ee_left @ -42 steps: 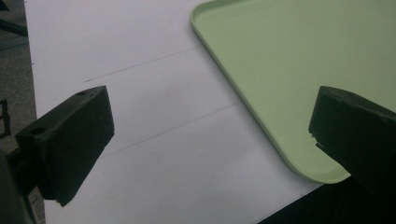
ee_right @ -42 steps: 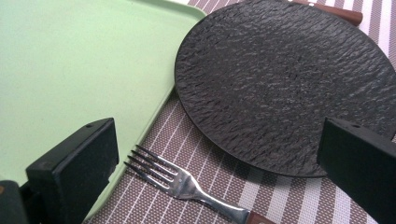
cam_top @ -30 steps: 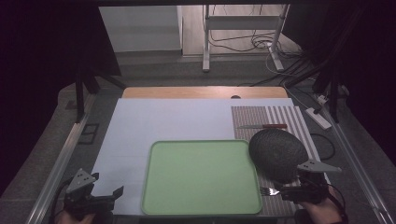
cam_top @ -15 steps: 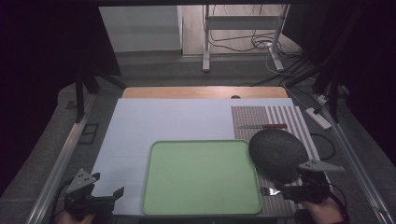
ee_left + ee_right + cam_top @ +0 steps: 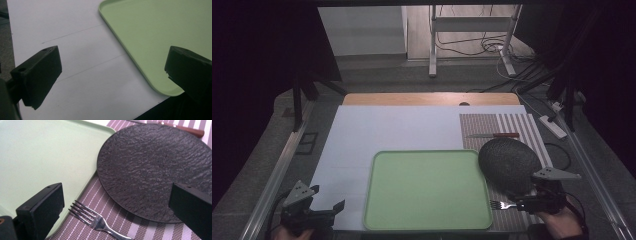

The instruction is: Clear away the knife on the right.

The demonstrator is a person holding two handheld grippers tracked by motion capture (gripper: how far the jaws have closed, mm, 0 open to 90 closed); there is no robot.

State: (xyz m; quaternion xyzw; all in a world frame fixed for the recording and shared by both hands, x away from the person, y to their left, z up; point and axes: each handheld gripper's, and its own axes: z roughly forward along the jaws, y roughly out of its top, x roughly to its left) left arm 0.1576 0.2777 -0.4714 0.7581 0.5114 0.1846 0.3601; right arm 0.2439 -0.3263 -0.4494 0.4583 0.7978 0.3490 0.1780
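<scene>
Both claws hover spread at the near edge of the green tray, holding nothing.

The right claw [image 5: 518,205] hangs with jaws wide apart over the fork [image 5: 97,220], which lies on the striped mat [image 5: 140,226] just right of the green tray [image 5: 427,192], tines toward the tray. The dark plate [image 5: 155,170] sits on the mat beyond the fork, close to the tray's right rim. A knife [image 5: 493,135] lies farther back on the mat. The left claw [image 5: 329,212], also spread, floats over the white tabletop [image 5: 75,62] by the tray's near left corner.
</scene>
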